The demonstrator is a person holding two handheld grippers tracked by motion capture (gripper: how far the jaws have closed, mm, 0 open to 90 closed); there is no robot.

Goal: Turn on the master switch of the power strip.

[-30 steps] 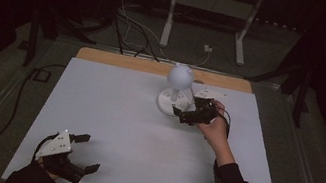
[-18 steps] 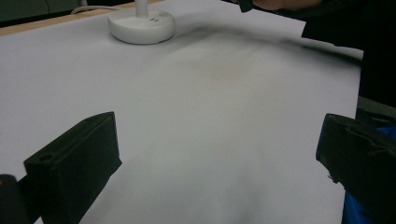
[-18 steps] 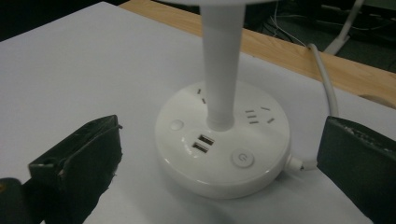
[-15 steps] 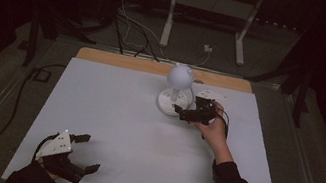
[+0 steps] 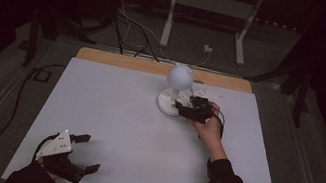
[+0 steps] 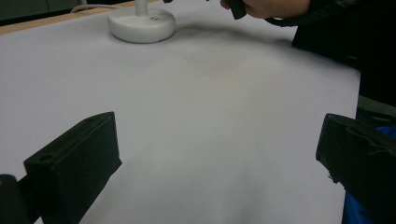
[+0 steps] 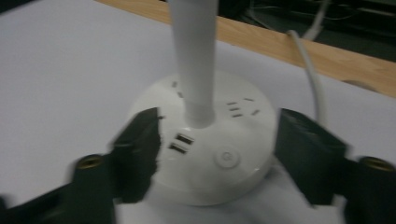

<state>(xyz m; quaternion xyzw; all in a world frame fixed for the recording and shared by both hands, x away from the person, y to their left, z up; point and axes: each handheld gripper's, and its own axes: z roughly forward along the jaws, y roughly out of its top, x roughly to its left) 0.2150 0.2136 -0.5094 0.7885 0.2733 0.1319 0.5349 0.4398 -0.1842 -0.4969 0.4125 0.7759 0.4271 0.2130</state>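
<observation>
By the near table edge the left gripper (image 5: pixel 82 152) rests with jaws spread wide on nothing, broad bare white tabletop (image 5: pixel 111 113) lies beyond, and toward the far wooden edge the right gripper (image 7: pixel 217 154) straddles the lamp (image 5: pixel 176 85) base, jaws wide, not clamped, dark floor behind.

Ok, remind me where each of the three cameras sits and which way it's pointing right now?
High view: fixed above the near edge, looking forward and down on the table; both forearms, left gripper, right gripper show.
Left gripper view: low over the sheet, facing the lamp base; open fingers flank bare table.
Right gripper view: close on the base, fingers either side.
Shared: all show the lamp base.
</observation>
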